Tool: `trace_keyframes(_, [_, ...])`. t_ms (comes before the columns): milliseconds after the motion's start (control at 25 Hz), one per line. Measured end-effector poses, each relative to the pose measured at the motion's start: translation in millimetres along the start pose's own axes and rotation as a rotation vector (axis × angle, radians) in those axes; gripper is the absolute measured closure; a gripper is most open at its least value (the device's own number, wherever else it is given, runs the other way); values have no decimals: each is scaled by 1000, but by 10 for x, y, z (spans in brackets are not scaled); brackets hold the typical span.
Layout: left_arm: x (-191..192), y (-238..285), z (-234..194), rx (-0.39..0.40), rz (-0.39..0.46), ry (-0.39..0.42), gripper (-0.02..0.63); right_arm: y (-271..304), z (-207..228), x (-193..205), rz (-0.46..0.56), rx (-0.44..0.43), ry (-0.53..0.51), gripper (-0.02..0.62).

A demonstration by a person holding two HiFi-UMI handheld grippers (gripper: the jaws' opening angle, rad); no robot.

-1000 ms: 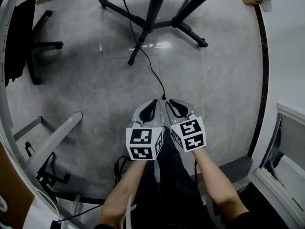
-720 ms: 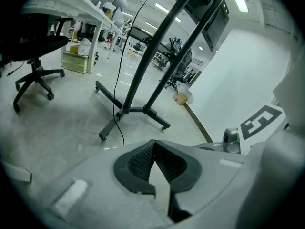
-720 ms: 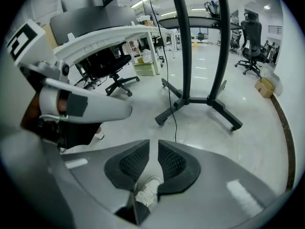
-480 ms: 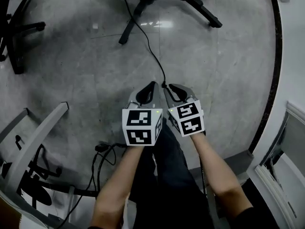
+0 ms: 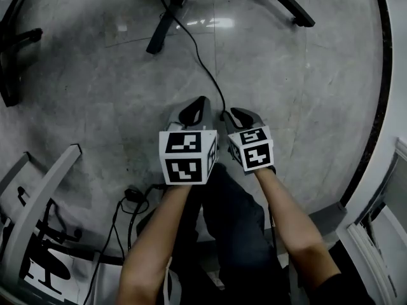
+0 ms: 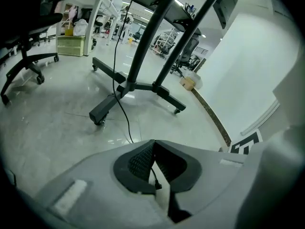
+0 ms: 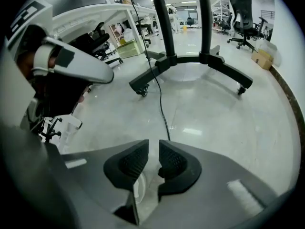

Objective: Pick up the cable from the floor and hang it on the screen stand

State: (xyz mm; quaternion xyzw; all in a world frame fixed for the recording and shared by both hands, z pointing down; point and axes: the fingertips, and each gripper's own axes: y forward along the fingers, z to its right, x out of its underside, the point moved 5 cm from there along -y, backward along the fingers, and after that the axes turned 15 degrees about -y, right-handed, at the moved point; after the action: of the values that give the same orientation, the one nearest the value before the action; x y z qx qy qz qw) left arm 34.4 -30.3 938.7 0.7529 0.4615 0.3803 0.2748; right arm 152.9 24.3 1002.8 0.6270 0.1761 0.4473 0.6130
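Though both claws sit side by side low over the grey floor (image 5: 95,94), only one has anything in it: the left claw (image 6: 152,143) is closed at the tips on the thin black cable (image 6: 125,113), w/ the plug end poking back btwn the ribbed pads toward the camera. From that pinch the cable runs fwd across the floor, past a wheeled foot of the screen stand (image 6: 136,82), then climbs beside the stand's slanted black posts. The right claw (image 7: 153,146) is just beside the left one, jaws parallel w/ a narrow gap & nothing btwn them; the cable passes just in front of its tip, on the right jaw's side. In head view the cable's near end sits in the slot btwn the two claws, the rest snaking up-frame to the stand's black legs at the top edge. The person's bare forearms (image 5: 159,234) & dark trousers (image 5: 235,221) fill the bottom centre. Elsewhere: a black office chair (image 6: 24,61) far left, a small cardboard box (image 6: 188,83) by the wall behind the stand, a grey metal bar (image 5: 44,196) lying angled at lower left in head view, and a loose tangle of other black leads (image 5: 130,199) on the floor near the person's left leg.
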Motion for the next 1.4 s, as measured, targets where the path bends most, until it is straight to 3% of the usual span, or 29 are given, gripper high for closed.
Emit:
trace_keyframes(360, [209,491,-182,5,-24,-4,607,628,154,388,-63,-34,19,520])
trace_keyframes(640, [185,696,-256,18,-40,75,607,1073,223,636,-154,-36,105,520])
trace_keyframes(840, [85,797,-358,20,-45,116,607,1268,310,727,-235,13,139,517])
trace_keyframes(1080, [-77,822,-417,21,-14,96,607,1356,359,836,-366,23,181,522])
trace_keyframes(1400, [-149,800,-496,11,3,66,607,1484,323,777,-514,-13,155,514])
